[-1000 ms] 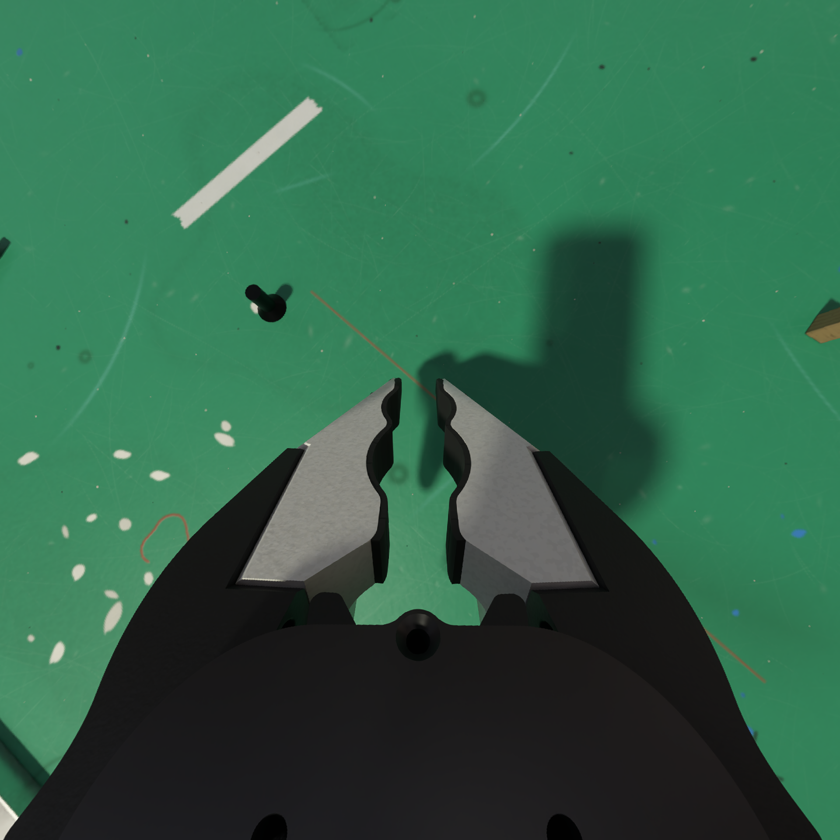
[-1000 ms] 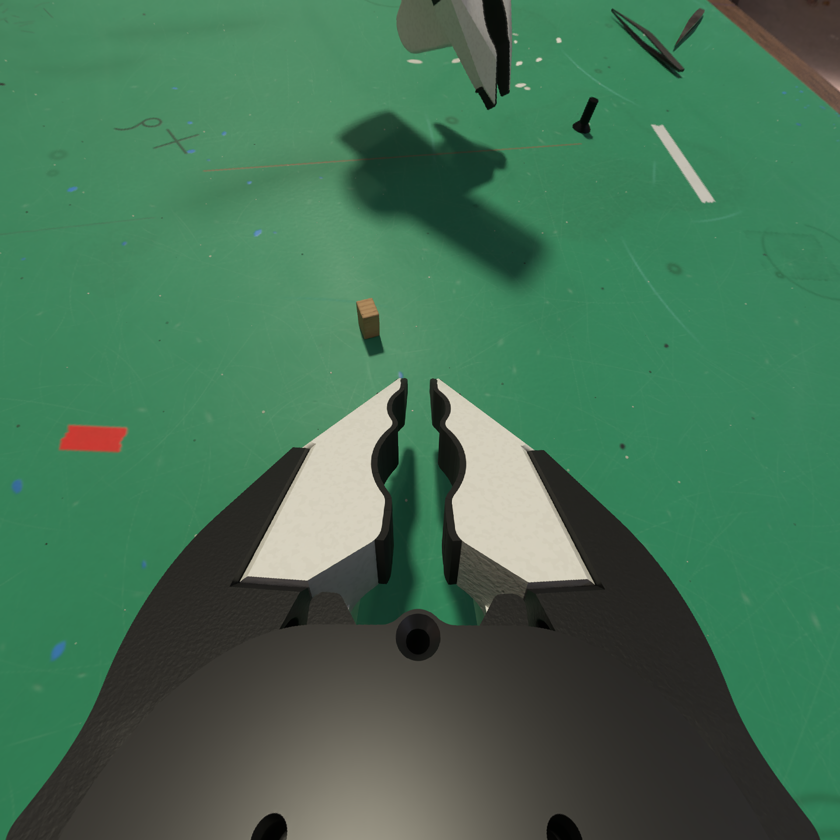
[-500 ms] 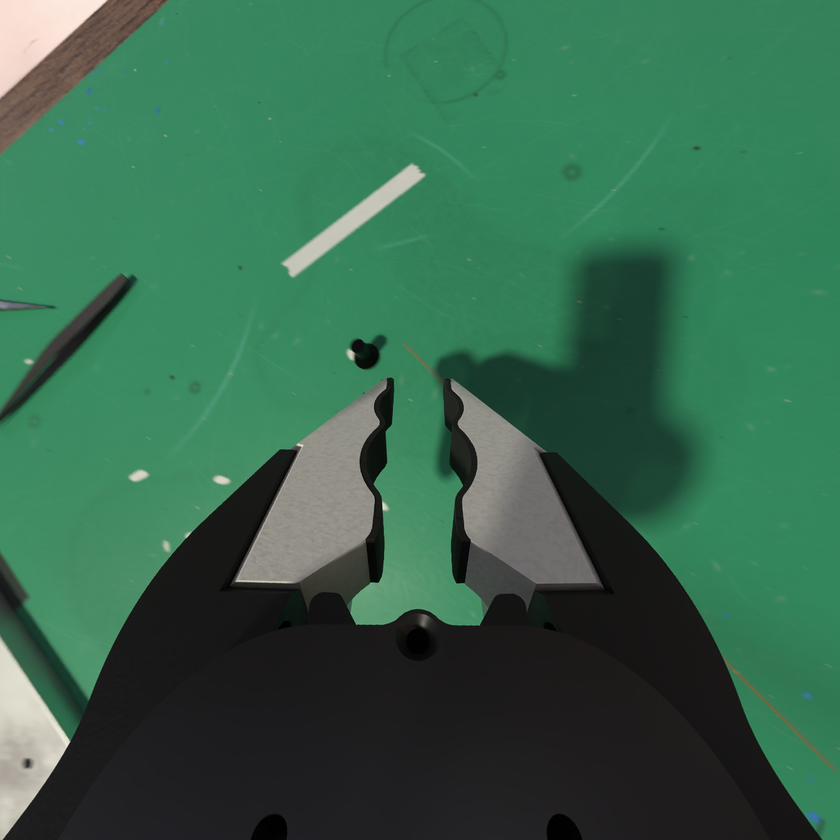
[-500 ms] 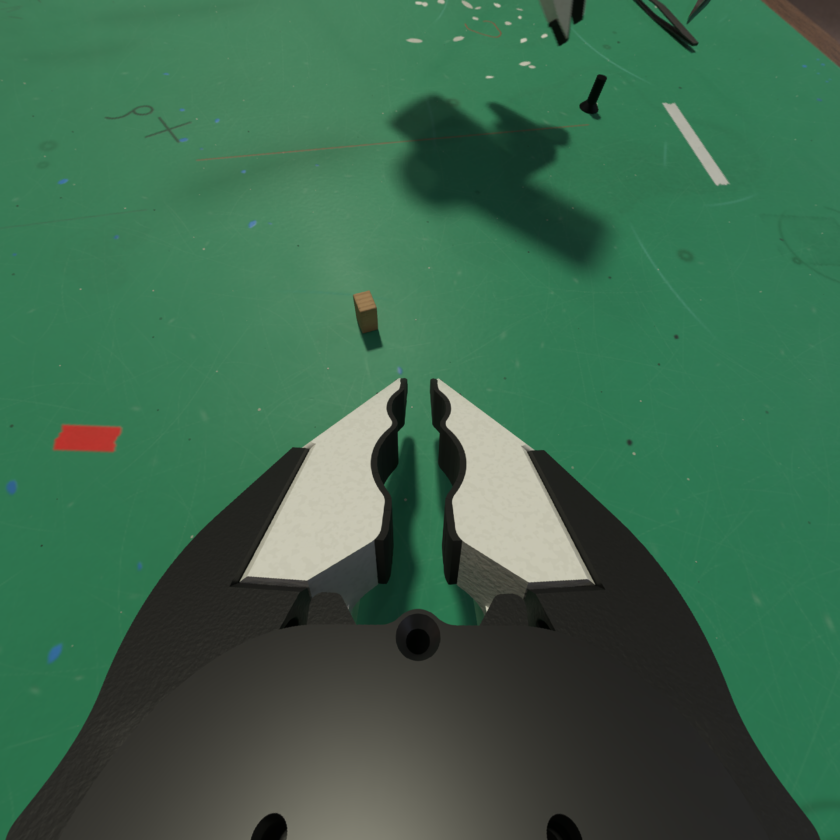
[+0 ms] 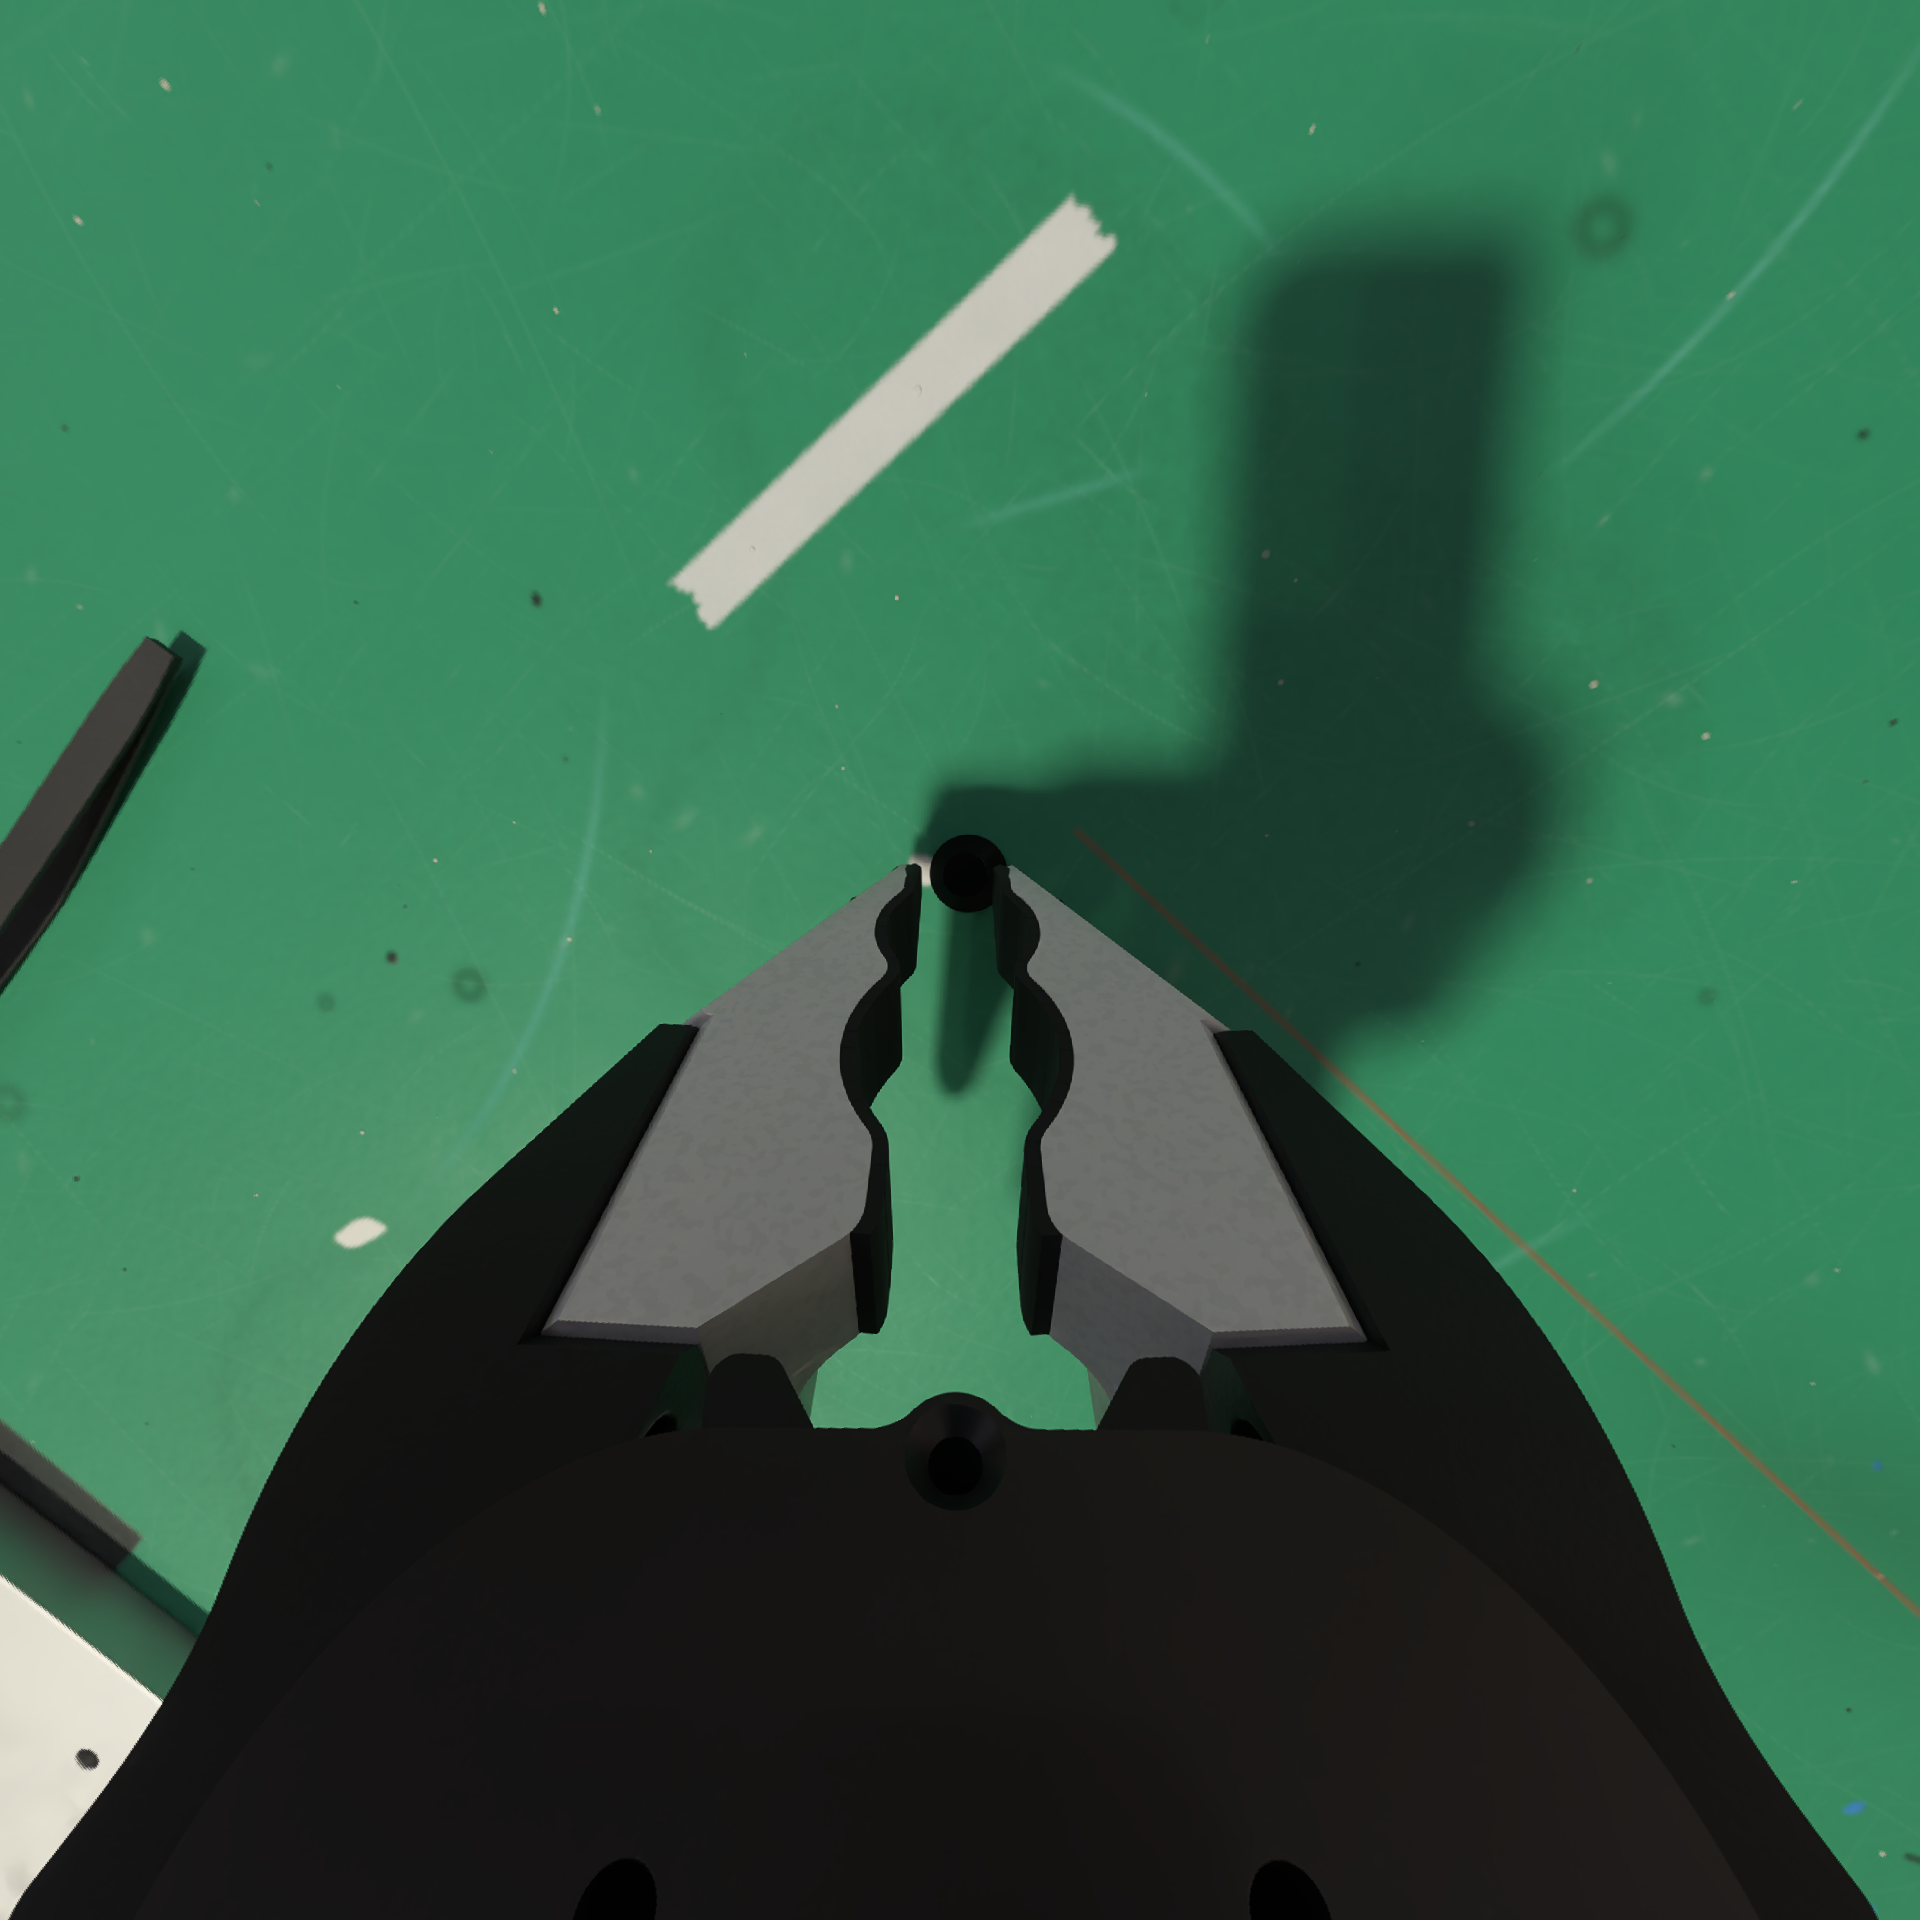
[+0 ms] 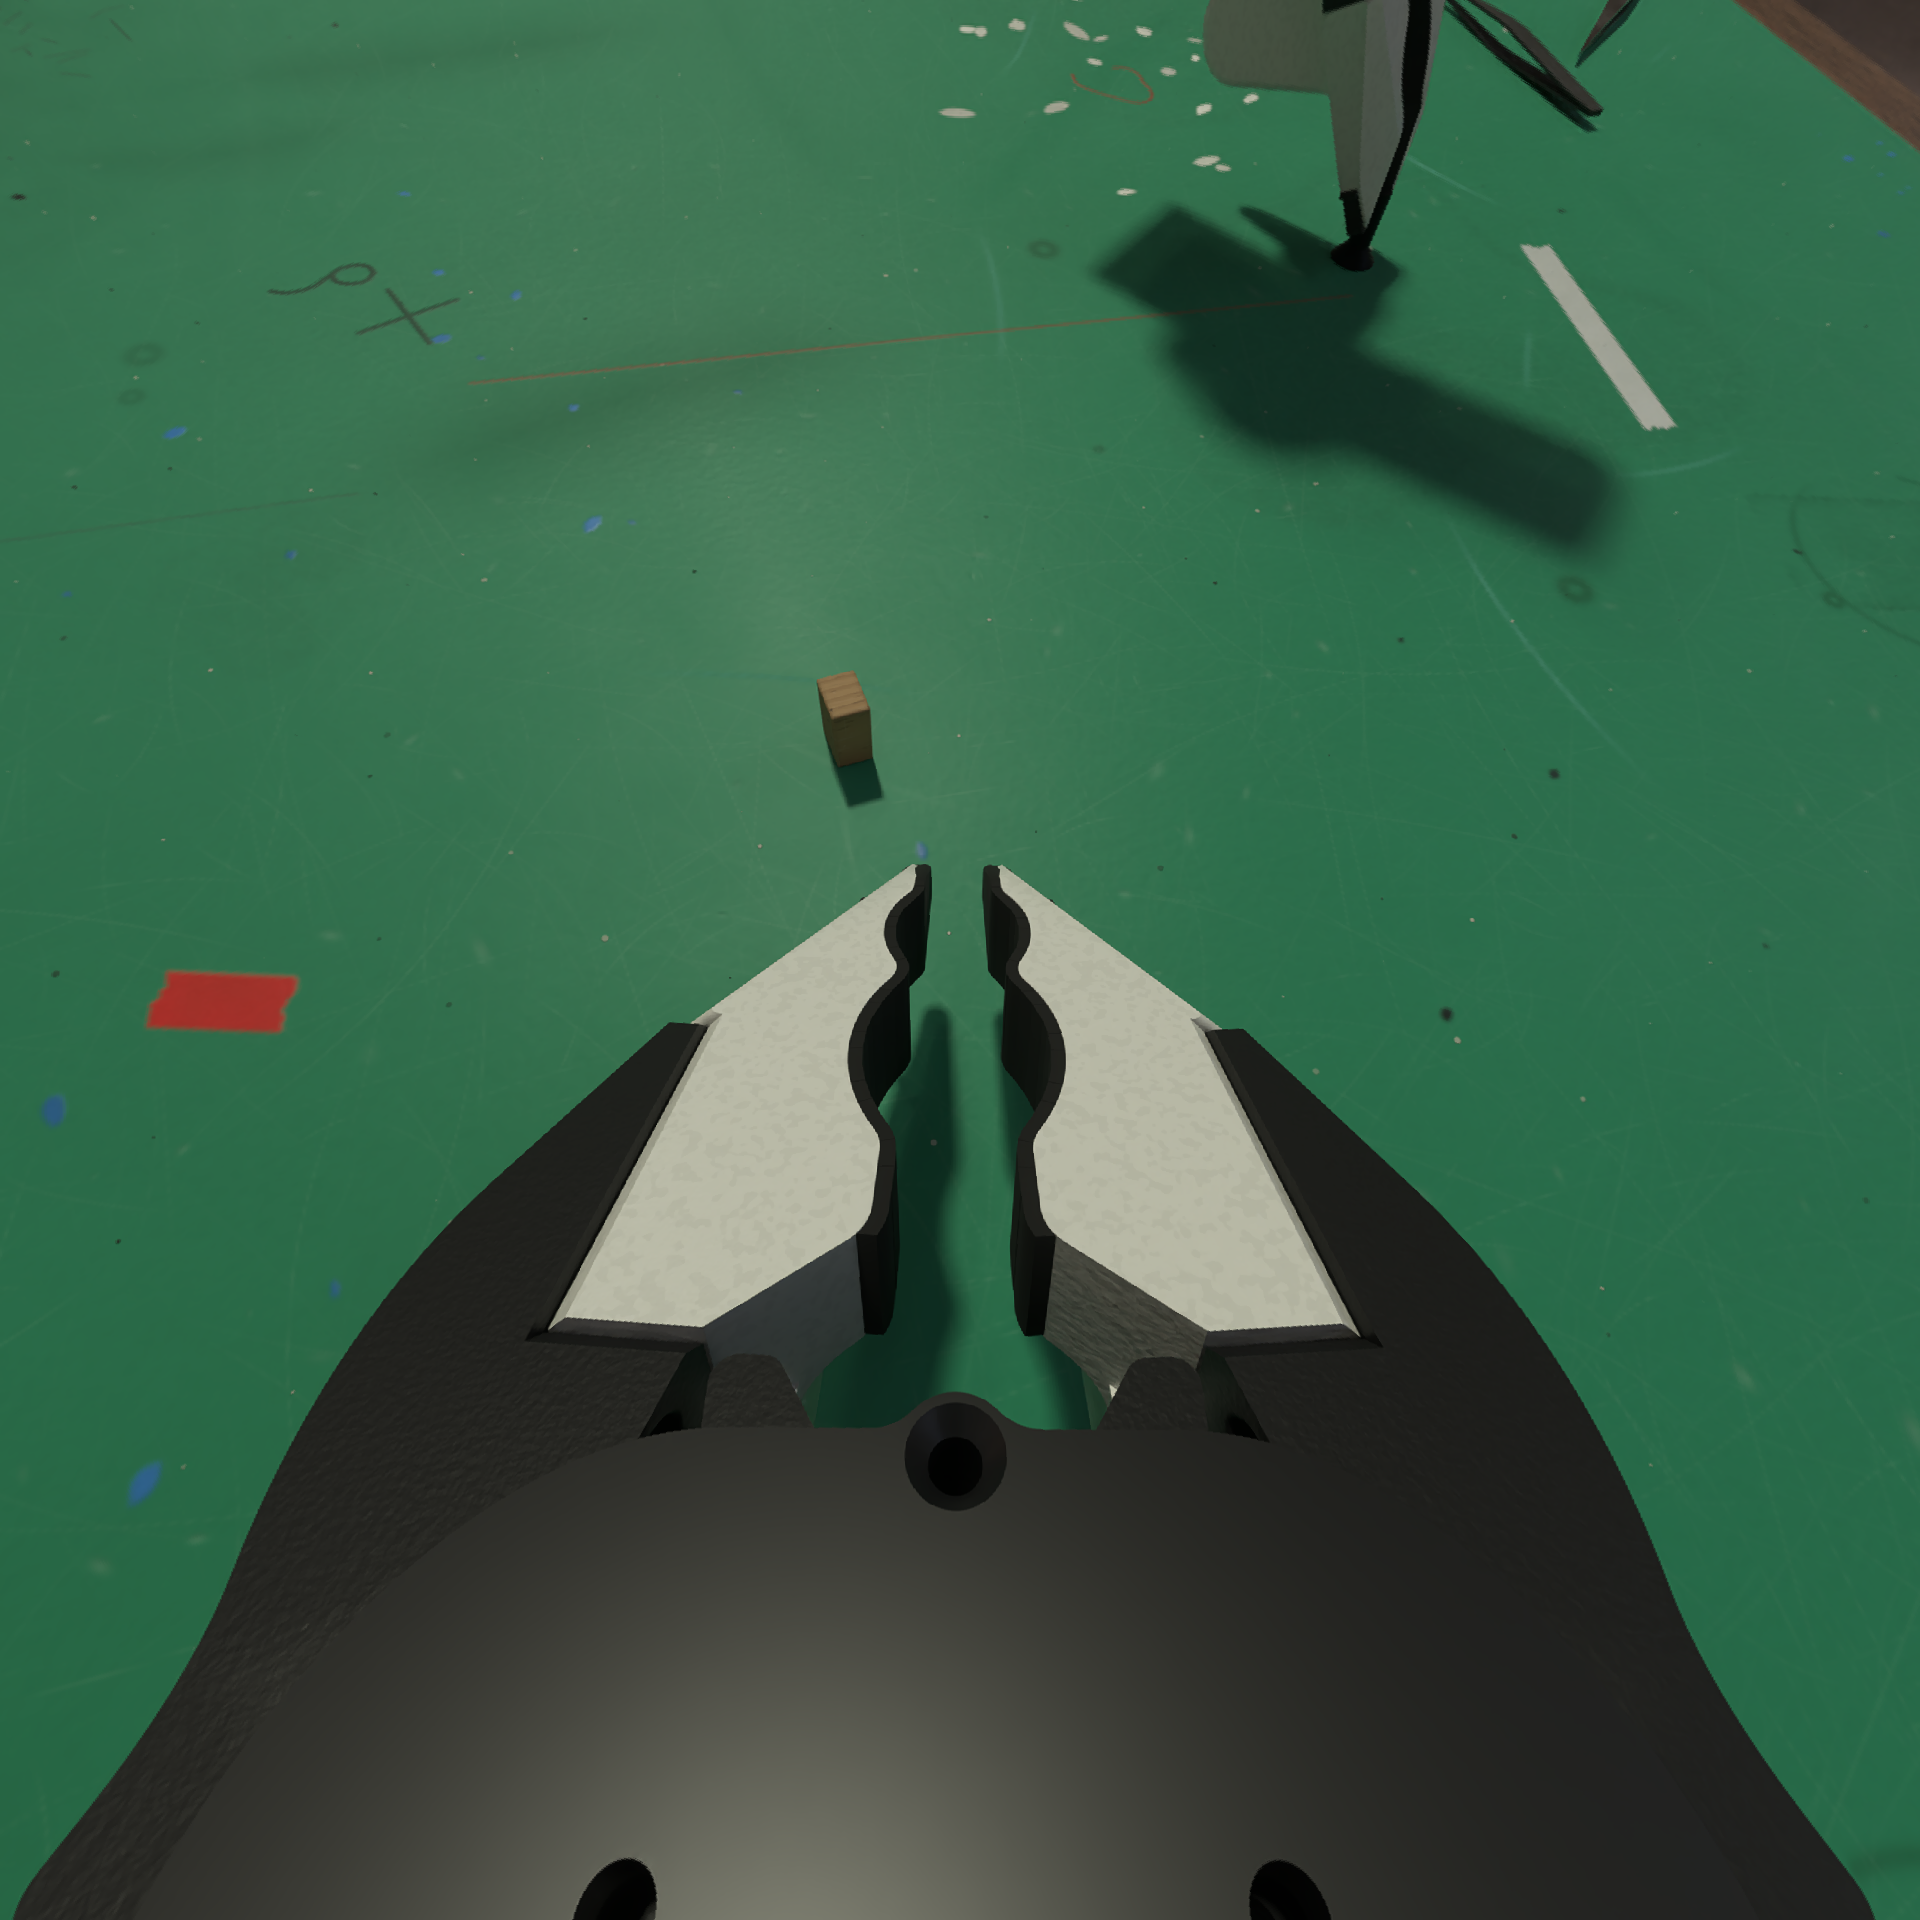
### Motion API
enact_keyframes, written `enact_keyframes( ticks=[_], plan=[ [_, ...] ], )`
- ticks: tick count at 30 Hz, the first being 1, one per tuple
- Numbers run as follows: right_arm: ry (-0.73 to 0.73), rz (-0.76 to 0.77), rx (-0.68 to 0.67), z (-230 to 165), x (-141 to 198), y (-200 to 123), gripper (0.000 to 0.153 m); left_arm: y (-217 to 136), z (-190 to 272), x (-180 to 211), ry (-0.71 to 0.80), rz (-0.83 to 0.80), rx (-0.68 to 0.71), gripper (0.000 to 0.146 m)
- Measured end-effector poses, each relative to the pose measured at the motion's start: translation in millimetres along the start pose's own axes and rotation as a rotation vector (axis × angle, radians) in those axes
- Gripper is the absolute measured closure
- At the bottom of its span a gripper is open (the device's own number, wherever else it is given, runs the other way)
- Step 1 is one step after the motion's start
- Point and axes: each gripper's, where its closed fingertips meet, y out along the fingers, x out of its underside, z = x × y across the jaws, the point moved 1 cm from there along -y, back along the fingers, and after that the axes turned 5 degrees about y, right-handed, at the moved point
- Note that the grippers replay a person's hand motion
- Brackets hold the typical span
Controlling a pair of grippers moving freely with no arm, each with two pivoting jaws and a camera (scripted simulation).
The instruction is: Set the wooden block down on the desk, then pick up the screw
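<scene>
Both tongs stand apart: left tongs (image 5: 957,881) straddle the upright screw (image 5: 966,871) on the bench (image 5: 416,416); right tongs (image 6: 956,881) hover empty near the block (image 6: 845,717).

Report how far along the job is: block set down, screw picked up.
Done: the wooden block stands free on the green desk, with the right gripper open and empty short of it. In hand: the left gripper sits low at the black screw, whose head lies between its open fingertips. Left: shut on the screw and lift it.
</scene>
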Motion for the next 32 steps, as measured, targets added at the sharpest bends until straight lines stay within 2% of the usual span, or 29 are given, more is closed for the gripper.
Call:
enact_keyframes(
  ticks=[8,13,16,19,21,24,26,32],
  plan=[
    [0.005,0.002,-0.003,0,0,0,0.143,4,2,3,0.004,-0.014,0.015,0.138],
    [0.005,0.006,0.003,0,-1,-1,0.143,-15,19,-10,0.045,0.062,0.001,0.138],
    [0.002,0.017,0.017,2,-2,-2,0.143,-38,66,-32,0.099,0.221,0.088,0.138],
    [0.033,0.080,0.029,3,-13,-5,0.143,-63,134,-59,0.124,0.509,0.275,0.138],
    [0.132,0.161,-0.019,1,-28,-9,0.143,-79,177,-70,0.220,0.722,0.334,0.138],
    [0.322,0.280,-0.176,-4,-54,-19,0.143,-93,231,-72,0.475,0.944,0.249,0.138],
    [0.417,0.346,-0.286,-7,-67,-28,0.143,-97,256,-72,0.564,0.995,0.206,0.138],
    [0.558,0.446,-0.516,-15,-83,-45,0.148,-111,285,-74,0.615,1.104,0.241,0.138]
  ],
)
